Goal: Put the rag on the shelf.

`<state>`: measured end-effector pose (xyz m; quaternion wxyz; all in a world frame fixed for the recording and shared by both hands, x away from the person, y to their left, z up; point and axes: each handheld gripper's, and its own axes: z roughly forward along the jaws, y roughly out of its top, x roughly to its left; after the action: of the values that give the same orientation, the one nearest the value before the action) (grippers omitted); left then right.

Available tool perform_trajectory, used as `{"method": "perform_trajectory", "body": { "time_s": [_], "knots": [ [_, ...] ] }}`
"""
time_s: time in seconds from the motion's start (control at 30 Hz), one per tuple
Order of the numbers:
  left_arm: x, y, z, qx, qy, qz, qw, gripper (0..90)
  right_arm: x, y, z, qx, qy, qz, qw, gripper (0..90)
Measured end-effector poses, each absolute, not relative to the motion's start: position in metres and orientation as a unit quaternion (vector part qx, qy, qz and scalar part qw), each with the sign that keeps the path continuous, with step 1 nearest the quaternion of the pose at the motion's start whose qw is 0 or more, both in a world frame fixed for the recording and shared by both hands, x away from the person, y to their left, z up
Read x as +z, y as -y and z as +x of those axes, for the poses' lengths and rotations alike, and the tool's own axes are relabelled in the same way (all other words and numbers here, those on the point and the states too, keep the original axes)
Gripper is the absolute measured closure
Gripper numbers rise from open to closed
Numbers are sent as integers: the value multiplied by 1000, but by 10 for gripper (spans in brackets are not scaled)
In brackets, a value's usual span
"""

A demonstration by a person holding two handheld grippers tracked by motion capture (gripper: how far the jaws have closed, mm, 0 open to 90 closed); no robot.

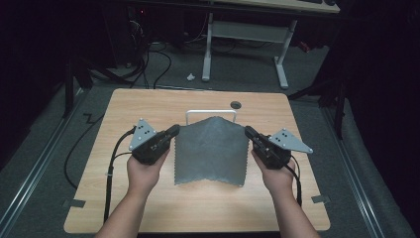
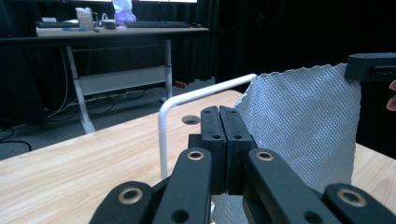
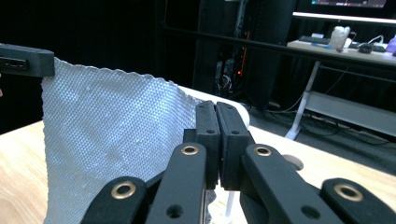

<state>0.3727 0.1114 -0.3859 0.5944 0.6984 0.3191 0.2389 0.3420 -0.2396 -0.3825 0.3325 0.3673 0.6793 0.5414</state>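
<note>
Cloth (image 1: 210,151) hangs in the air btw my two grippers, over the middle of the wood table (image 1: 124,114). My left gripper (image 1: 174,131) is pinched tight on its top left corner. My right gripper (image 1: 246,131) is pinched tight on the top right corner. The bottom edge hangs down near the table. A white bar (image 1: 210,111) stands just behind the cloth.

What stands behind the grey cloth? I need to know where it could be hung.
A white bar rack rises from the table behind the grey cloth; the cloth hides its lower middle.
</note>
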Motion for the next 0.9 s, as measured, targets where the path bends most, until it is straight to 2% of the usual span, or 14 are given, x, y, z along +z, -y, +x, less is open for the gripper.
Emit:
{"method": "perform_trajectory", "body": {
  "time_s": [0.33, 0.9],
  "knots": [
    [-365, -124, 388, 262, -328, 685, 595, 898, -368, 245, 353, 540, -669, 375, 347, 898],
    [-341, -117, 425, 303, -318, 681, 586, 898, -336, 242, 386, 537, -659, 370, 374, 898]
  ]
}}
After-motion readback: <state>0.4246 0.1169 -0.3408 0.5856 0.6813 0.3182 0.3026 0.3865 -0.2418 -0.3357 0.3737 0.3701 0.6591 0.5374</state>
